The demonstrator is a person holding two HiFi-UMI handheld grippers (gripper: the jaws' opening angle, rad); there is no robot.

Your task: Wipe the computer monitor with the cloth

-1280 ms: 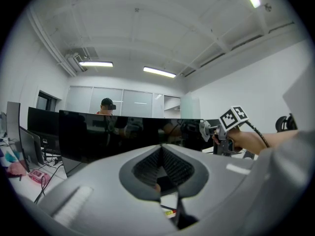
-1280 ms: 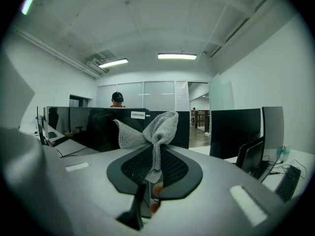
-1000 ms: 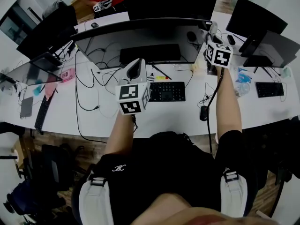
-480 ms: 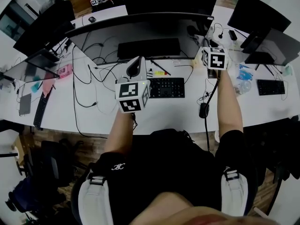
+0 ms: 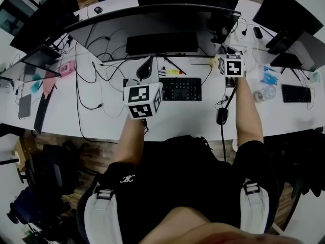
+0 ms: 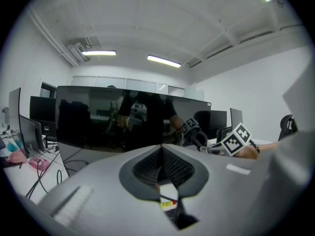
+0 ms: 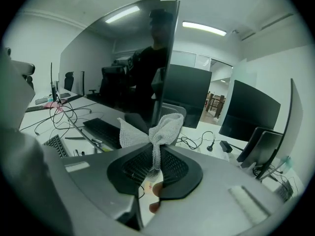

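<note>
The right gripper [image 7: 155,156] has its jaws pinched tight on the cloth [image 7: 156,128]. The bunched end of the cloth stands up before the right edge of the curved monitor [image 7: 147,53]; whether they touch cannot be told. Since a second ago this gripper has drawn back a little from the screen's right end. The left gripper [image 6: 162,156], jaws together and empty, stays over the desk [image 5: 101,116] beside the keyboard [image 5: 180,89].

A white bench [image 5: 66,113] spans mid-frame. On it: a wide monitor [image 5: 152,24] along the top, a dark keyboard [image 5: 162,43] below it, a second keyboard [image 5: 180,89] at centre, cables [image 5: 86,80] at left, a mouse [image 5: 221,116] right of centre, and a third keyboard [image 5: 296,93] far right.
</note>
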